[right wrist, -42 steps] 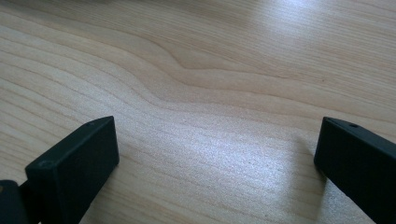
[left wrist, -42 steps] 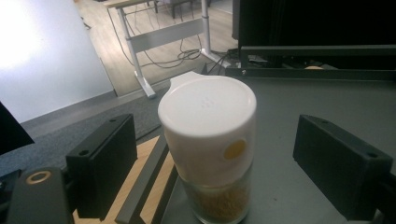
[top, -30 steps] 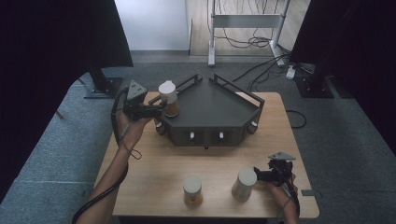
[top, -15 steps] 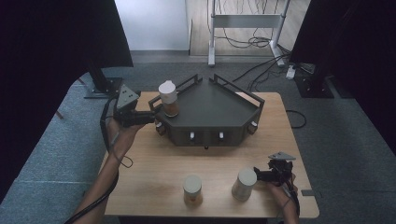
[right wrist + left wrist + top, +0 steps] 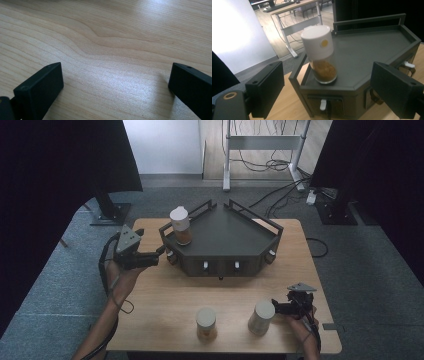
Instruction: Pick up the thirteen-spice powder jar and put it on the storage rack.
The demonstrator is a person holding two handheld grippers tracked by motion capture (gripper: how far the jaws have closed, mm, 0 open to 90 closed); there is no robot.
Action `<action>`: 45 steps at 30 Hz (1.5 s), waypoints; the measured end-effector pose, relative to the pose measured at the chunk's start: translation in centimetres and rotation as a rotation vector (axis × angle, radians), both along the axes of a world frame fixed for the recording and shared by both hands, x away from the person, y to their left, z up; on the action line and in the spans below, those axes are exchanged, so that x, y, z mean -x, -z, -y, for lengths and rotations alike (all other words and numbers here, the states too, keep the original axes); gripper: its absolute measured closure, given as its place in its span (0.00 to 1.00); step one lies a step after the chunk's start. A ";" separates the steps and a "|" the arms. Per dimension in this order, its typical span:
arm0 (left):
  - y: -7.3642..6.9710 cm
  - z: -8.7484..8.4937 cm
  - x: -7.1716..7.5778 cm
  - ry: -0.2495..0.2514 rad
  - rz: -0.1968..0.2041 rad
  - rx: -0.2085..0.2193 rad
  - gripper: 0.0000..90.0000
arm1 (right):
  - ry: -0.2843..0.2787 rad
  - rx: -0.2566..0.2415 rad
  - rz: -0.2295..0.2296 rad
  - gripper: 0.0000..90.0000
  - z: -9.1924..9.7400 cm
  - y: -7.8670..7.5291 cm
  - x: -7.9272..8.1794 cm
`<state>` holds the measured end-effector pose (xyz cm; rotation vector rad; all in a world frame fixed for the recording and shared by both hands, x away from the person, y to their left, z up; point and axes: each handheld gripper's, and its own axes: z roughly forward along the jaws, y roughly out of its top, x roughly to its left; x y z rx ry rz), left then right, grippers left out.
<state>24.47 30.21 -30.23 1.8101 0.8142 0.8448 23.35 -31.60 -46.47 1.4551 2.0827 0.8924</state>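
Observation:
A clear jar [image 5: 180,226] with a white lid and brown contents stands upright on the left corner of the dark railed tray [image 5: 227,237]. My left gripper [image 5: 159,254] hovers just left of that corner, apart from the jar. In the left gripper view the jar [image 5: 321,53] stands beyond the left gripper [image 5: 326,83], whose jaws have just been opening and have nothing between them. My right gripper [image 5: 276,307] rests low at the table's near right, open beside a pale jar [image 5: 261,317]. The right gripper [image 5: 116,75] spans bare wood.
Another white-lidded jar [image 5: 206,323] stands near the front edge of the wooden table [image 5: 160,305]. The tray has raised rails and small white latches on its front face [image 5: 220,266]. Dark curtains, stands and floor cables surround the table.
My left gripper has drawn back from the jar on the tray, to the left and toward the person, leaving the jar standing there. The right gripper has not moved.

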 end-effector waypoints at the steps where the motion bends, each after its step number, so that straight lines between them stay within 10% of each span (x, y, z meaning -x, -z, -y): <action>1: 0.2 -0.2 0.2 -0.001 0.000 0.003 0.13 | 0.000 0.000 0.000 0.00 0.0 0.0 0.0; 45: 8.9 -4.4 6.6 -0.049 0.005 0.111 0.14 | 0.002 0.001 0.000 0.00 0.0 0.0 0.0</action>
